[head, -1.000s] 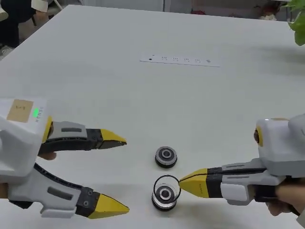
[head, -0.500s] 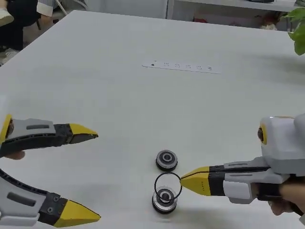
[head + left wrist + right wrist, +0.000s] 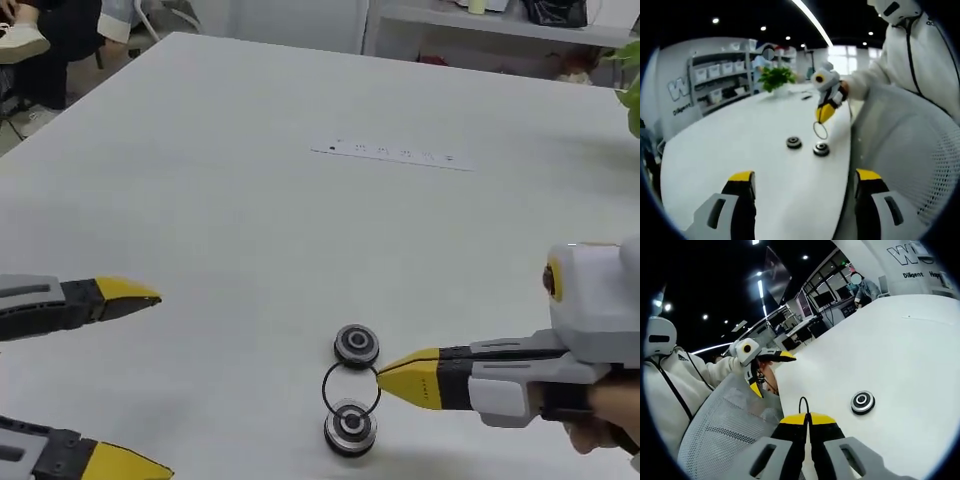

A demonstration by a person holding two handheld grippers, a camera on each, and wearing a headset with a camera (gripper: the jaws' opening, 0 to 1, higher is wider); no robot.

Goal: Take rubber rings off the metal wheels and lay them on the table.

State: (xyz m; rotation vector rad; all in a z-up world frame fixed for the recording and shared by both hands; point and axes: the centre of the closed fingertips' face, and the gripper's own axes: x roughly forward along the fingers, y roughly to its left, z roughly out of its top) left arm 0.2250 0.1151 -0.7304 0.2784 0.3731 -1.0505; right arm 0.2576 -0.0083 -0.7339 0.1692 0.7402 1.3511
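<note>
1. The right gripper (image 3: 383, 377) reaches in from 3 o'clock in the head view, its yellow-tipped jaws pressed together on the edge of a thin black rubber ring (image 3: 351, 386); the right gripper view confirms the pinch, with the ring's loop rising just past the closed tips.
2. The ring extends from the tips toward 9 o'clock of the gripper, its loop seen nearly full-face in the head view; in the left gripper view it dangles clear of the table (image 3: 200, 160), just above the near wheel (image 3: 350, 426).
3. Two metal wheels bracket the ring: the far wheel (image 3: 357, 344) at its 12 o'clock, the near wheel at its 6 o'clock; the ring appears to be free of both, though whether it brushes either cannot be told.
4. The left gripper (image 3: 160, 385) sits well apart at 9 o'clock, jaws spread wide and holding nothing; the right gripper is plainly the nearer and the one doing the work.
5. The ring looks ready to be laid down; bare tabletop lies open at its 9 o'clock, between the wheels and the left gripper; a straight drop would likely land it on or against the near wheel.
6. Farther off, a white power strip (image 3: 392, 153) lies at 12 o'clock across the table; a plant (image 3: 632, 95) edges in at 2 o'clock; neither stands in the way.
</note>
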